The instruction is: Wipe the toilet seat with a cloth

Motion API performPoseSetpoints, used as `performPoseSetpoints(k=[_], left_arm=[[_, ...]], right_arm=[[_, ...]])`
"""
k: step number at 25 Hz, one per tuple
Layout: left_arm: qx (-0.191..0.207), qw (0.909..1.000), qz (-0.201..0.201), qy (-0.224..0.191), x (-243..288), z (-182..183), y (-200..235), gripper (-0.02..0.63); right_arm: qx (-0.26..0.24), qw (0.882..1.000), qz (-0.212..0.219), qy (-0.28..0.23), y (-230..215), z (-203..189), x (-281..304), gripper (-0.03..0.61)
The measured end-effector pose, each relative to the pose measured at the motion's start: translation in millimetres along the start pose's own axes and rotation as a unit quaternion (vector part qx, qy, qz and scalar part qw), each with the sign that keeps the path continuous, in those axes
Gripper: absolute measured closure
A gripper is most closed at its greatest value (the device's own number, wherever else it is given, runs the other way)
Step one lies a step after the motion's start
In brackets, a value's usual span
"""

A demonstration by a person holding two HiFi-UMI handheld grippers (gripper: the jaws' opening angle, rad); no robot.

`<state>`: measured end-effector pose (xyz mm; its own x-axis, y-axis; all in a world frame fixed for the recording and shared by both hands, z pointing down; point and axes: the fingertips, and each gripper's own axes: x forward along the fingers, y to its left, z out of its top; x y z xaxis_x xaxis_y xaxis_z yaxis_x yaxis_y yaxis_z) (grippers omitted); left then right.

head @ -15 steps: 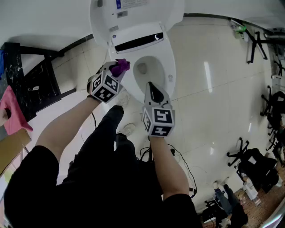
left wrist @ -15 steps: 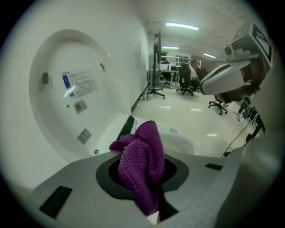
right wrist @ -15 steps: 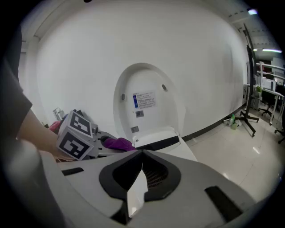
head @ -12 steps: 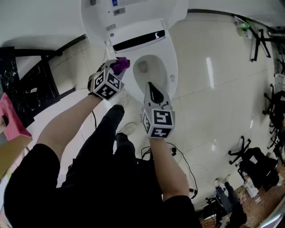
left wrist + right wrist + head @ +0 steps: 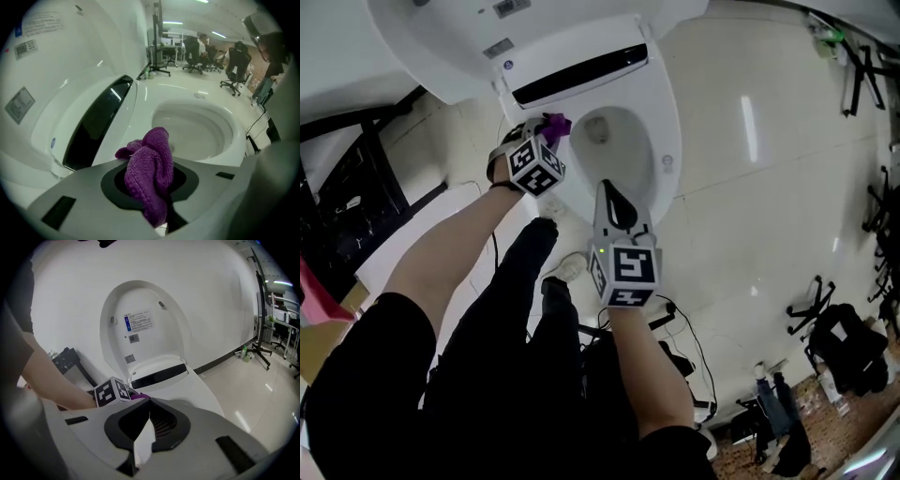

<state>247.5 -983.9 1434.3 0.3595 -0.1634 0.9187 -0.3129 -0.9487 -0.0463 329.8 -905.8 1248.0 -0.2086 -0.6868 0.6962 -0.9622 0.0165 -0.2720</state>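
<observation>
Upper left of head view: left gripper (image 5: 546, 133) clamped on bunched purple cloth (image 5: 149, 180), at the toilet seat's (image 5: 667, 131) left rim. Soft, light, floppy; probably best pinched deep in the bunch. Centre: right gripper (image 5: 617, 202) closed, holding nothing.

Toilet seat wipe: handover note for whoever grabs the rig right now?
Left gripper: shut on the purple cloth, at the seat's rear left by the hinge; contact unclear.
Right gripper: shut, empty, hovering over the seat's front.
Lid: up.
Done: cloth in hand and brought to the seat. No wiped stretch can be made out.
Left: wipe around the whole seat.
</observation>
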Motion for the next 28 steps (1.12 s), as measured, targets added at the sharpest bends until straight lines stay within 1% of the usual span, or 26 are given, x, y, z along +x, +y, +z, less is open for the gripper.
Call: performPoseSetpoints(k=[5,8,10,12,14,16,19,22,28], left_arm=[[0.013,0.9999,0.004,0.010,18,-3,-6,0.525],[0.019,0.9997,-0.004,0.011,24,1,-13,0.525],[0.019,0.9996,-0.017,0.011,27,5,-20,0.525],[0.011,0.9991,-0.040,0.007,30,10,-29,0.525],[0.001,0.9977,-0.068,-0.007,29,17,-39,0.525],[-0.005,0.9968,-0.077,-0.022,22,23,-44,0.525],[-0.008,0.9969,-0.066,-0.041,3,31,-47,0.525],[-0.009,0.9967,-0.049,-0.063,-28,38,-49,0.525],[-0.024,0.9940,-0.014,-0.106,-124,58,-58,0.525]], right_arm=[[0.008,1.000,-0.001,0.006,-9,-9,2,0.561],[0.013,1.000,0.001,0.004,-11,-11,1,0.561],[0.015,1.000,0.002,0.002,-11,-11,1,0.561],[0.016,1.000,0.004,-0.003,-12,-9,-1,0.561],[0.016,1.000,0.005,-0.008,-13,-7,-3,0.561],[0.015,1.000,0.004,-0.012,-14,-5,-9,0.561],[0.015,1.000,0.000,-0.019,-14,-2,-22,0.561],[0.013,0.999,-0.001,-0.030,-10,3,-41,0.561],[-0.005,0.998,0.006,-0.064,14,22,-101,0.561]])
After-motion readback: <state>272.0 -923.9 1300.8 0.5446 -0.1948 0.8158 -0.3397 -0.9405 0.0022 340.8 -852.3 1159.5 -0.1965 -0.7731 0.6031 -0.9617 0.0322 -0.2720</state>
